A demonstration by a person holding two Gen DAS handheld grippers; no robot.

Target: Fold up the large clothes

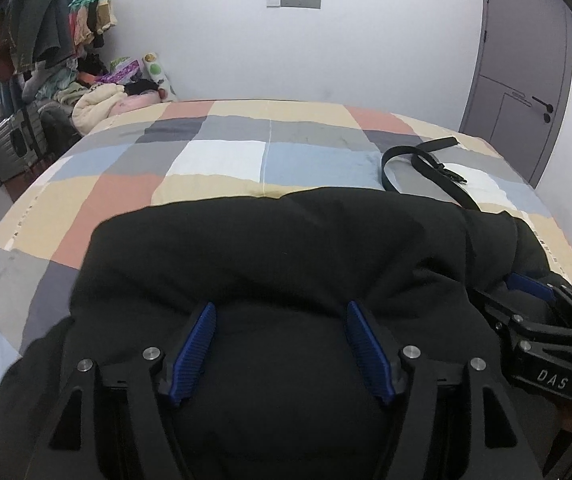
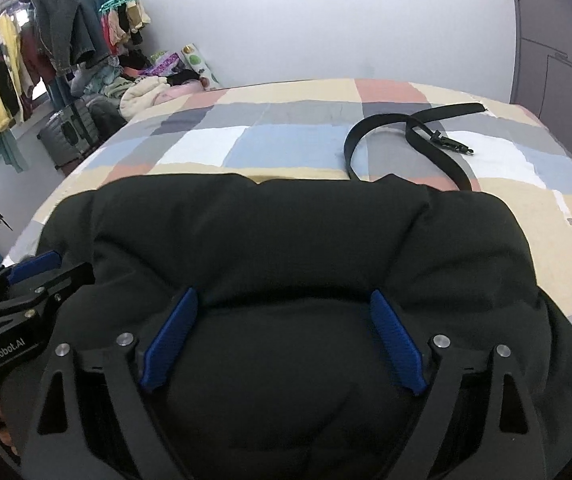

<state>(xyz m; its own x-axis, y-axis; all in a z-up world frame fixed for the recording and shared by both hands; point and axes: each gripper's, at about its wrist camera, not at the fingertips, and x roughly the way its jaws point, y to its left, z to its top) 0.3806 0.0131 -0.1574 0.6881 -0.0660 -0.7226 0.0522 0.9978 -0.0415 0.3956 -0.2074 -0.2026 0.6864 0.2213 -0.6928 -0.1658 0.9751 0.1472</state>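
A large black garment (image 1: pixel 286 248) lies bunched in a thick fold on the near part of the checked bedspread (image 1: pixel 214 160). My left gripper (image 1: pixel 280 308) points down into it, its blue pads (image 1: pixel 198 344) wide apart and black cloth bulging between them without being pinched. My right gripper (image 2: pixel 284 294) stands the same way on the garment (image 2: pixel 286 232), with its pads (image 2: pixel 395 344) spread even wider around a hump of cloth. The two work side by side: the right gripper (image 1: pixel 533 300) shows at the right edge of the left wrist view, the left gripper (image 2: pixel 62 268) at the left edge of the right wrist view.
A black belt (image 2: pixel 405 128) lies looped on the bedspread (image 2: pixel 286 144) just beyond the garment's far right corner. Past the bed's far left corner are a clothes rack (image 2: pixel 58 32), a grey suitcase (image 2: pixel 70 132) and a heap of clothing (image 2: pixel 146 88). A grey door (image 1: pixel 521 72) is at the right.
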